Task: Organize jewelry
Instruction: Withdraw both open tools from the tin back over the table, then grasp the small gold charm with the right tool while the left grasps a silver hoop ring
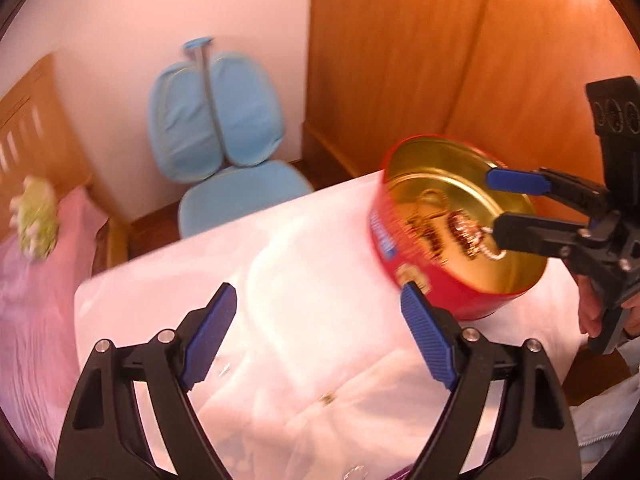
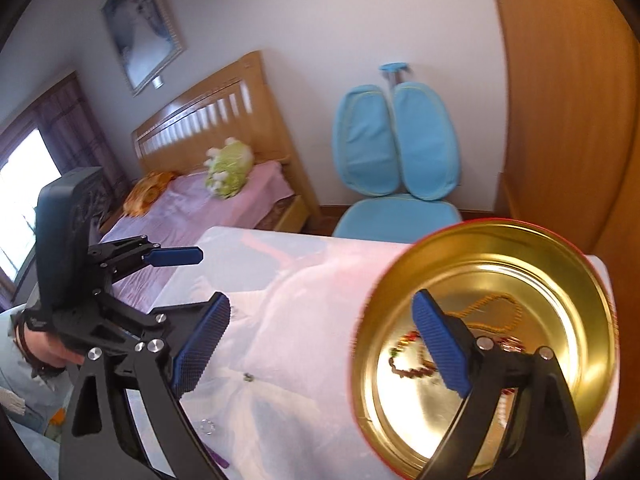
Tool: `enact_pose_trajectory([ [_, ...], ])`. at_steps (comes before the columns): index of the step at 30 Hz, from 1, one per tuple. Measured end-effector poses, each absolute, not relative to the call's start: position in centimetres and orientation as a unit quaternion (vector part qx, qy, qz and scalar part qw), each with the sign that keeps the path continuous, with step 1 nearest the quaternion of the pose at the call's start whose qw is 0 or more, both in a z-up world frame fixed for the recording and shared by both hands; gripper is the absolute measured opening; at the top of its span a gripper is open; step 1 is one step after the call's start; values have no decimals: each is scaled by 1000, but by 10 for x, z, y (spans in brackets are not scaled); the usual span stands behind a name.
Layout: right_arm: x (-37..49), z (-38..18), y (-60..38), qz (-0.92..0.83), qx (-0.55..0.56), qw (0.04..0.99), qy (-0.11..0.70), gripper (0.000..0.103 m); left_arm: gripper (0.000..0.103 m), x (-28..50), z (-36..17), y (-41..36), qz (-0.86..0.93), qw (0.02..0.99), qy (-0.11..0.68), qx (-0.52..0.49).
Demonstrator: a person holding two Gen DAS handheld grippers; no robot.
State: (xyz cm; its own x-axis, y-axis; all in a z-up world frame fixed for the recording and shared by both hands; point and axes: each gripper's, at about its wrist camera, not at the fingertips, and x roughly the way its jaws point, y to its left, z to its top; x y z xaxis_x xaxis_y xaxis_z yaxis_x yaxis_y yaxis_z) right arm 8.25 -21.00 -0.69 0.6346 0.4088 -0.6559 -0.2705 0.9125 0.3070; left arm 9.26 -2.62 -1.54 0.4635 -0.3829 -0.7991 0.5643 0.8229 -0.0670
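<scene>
Pink bedding [image 1: 28,300] and a green soft toy [image 1: 36,218] sit far left in the left wrist view, against a wooden headboard [image 1: 32,128]; a pale blue chair [image 1: 216,128] stands behind the table. White cloth [image 1: 304,264] covers the table, with a small dark bit of jewelry [image 1: 326,400] lying loose on it and a small ring [image 2: 208,426] near the front edge in the right wrist view. Left gripper [image 1: 318,336] hangs above the cloth, fingers spread wide, holding nothing. Further right, a red tin [image 1: 452,224] with a gold inside sits on the cloth — it holds a jumble of beads and chains [image 1: 452,236], blurred. Right gripper [image 1: 496,200] reaches over the tin from the right, fingers apart; one blue pad is at the tin's far rim, the other over the jewelry. From the right wrist view its fingers are also spread, one outside the tin, one inside it over a gold chain [image 2: 492,308] — nothing gripped. Wooden panelling [image 1: 460,52] fills the far right.
</scene>
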Motion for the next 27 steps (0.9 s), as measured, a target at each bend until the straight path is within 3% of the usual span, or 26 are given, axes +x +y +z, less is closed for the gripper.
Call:
enact_pose_trajectory([
  [8,98,-30,-144,258,45,869,419,93,82,89,-52,42,-227,851,469,67],
  [23,94,-137,-89,292,-31,805,516,92,82,111,-131,55,-258,831,482,96],
  [24,92,-141,-89,294,-36,804,516,91,82,114,-135,54,-261,831,482,96],
  [26,89,-148,-86,295,-50,803,515,73,82,119,-140,52,-265,830,481,97],
  [27,88,-151,-84,295,-56,802,516,71,82,121,-142,51,-266,831,478,97],
])
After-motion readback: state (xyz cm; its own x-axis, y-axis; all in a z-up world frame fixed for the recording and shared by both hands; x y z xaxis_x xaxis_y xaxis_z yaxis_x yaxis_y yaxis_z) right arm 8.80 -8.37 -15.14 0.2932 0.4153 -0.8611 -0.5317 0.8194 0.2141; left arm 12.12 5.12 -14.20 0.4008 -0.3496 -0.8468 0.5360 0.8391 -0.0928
